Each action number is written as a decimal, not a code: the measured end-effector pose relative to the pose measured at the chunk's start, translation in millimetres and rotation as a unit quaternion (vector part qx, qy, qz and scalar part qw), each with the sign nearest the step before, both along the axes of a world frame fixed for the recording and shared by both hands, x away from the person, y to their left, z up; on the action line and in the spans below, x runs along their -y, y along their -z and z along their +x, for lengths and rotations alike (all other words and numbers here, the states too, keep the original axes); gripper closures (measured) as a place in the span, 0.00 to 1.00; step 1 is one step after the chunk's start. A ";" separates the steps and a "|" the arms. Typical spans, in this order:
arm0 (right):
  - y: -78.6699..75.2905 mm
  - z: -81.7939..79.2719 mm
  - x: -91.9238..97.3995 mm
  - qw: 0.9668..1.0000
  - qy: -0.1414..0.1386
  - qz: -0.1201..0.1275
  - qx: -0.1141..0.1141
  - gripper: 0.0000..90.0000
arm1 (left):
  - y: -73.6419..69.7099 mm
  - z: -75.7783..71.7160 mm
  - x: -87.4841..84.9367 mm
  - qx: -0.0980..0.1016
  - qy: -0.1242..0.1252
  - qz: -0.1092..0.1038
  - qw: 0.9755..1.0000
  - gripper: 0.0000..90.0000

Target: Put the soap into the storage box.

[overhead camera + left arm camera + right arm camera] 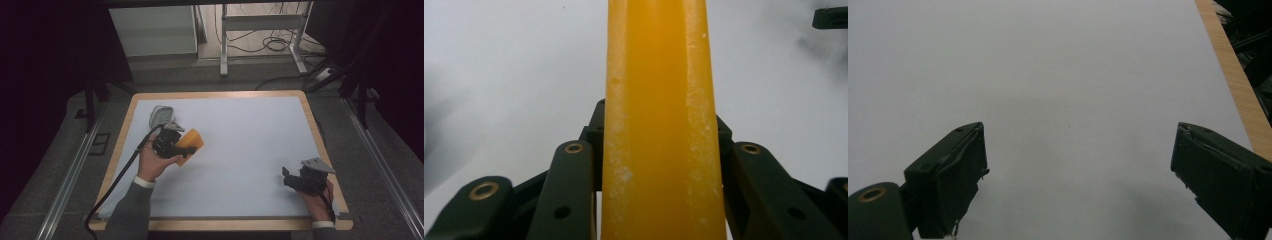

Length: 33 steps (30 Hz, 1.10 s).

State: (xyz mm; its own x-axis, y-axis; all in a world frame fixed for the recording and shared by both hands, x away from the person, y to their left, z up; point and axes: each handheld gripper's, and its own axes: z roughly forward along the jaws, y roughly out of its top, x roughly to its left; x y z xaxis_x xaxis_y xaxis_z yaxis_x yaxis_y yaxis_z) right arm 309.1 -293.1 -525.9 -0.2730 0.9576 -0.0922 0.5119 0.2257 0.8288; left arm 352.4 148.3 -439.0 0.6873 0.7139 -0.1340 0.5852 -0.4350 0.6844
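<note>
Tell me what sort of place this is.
Likely a lab recording station: a wood-edged table covered by a white sheet, a metal frame with loose cables on the floor behind, dark curtains alongside.

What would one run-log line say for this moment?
left claw: shut on orange block | right claw: open, nothing held | grey object: on white mat

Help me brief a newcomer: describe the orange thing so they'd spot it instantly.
Start at the white table with its wooden rim. On its left half, the left tongs clamp a flat orange block. A grey object lies just behind it, but the block is the one bright-coloured thing there.
</note>
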 end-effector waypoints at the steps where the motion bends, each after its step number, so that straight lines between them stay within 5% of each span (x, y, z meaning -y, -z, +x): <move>1: -0.1 -0.2 -0.1 1.000 0.000 0.000 0.001 0.09 | -0.6 0.1 -0.9 0.000 -0.001 0.000 1.000 0.68; 33: 0.0 -0.3 0.0 1.000 0.000 0.001 0.001 0.09 | -22.1 12.6 -32.8 0.016 -0.040 0.001 0.999 0.68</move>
State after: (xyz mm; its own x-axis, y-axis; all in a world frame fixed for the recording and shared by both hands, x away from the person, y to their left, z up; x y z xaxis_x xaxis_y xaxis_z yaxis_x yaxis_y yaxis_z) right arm 308.8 -293.1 -525.9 -0.2736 0.9575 -0.0912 0.5109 0.2250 0.8297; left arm 365.1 181.0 -416.9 0.6312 0.7676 -0.1111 0.5965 -0.3889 0.7021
